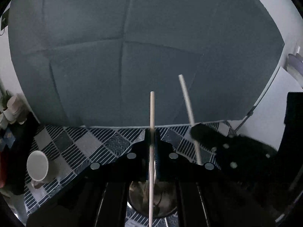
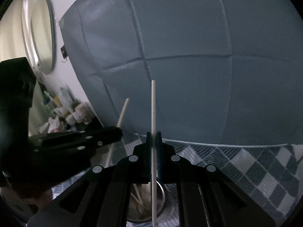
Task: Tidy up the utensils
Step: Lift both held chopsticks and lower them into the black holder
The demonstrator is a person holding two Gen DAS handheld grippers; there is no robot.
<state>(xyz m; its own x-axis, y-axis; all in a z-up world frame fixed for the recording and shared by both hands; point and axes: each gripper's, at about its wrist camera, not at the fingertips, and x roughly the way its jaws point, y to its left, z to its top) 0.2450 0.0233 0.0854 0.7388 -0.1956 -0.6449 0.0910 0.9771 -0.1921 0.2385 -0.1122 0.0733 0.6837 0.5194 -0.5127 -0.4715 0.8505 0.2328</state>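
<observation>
My left gripper (image 1: 152, 140) is shut on a pale chopstick (image 1: 152, 113) that stands upright, its lower end down by a round metal holder (image 1: 164, 202) below the jaws. My right gripper (image 2: 153, 141) is shut on a white chopstick (image 2: 153, 106), also upright, above the metal holder (image 2: 161, 198) that contains several chopsticks (image 2: 138, 196). In the left wrist view the right gripper (image 1: 195, 130) and its stick (image 1: 186, 98) show at right. In the right wrist view the left gripper (image 2: 117, 130) and its stick (image 2: 123, 111) show at left.
A patterned blue-and-white cloth (image 1: 79, 141) covers the table. A white mug (image 1: 37, 165) lies on its side at left. A grey-blue backdrop (image 1: 132, 56) hangs behind. Bottles and jars (image 2: 72, 113) crowd the far left, by an oval mirror (image 2: 42, 34).
</observation>
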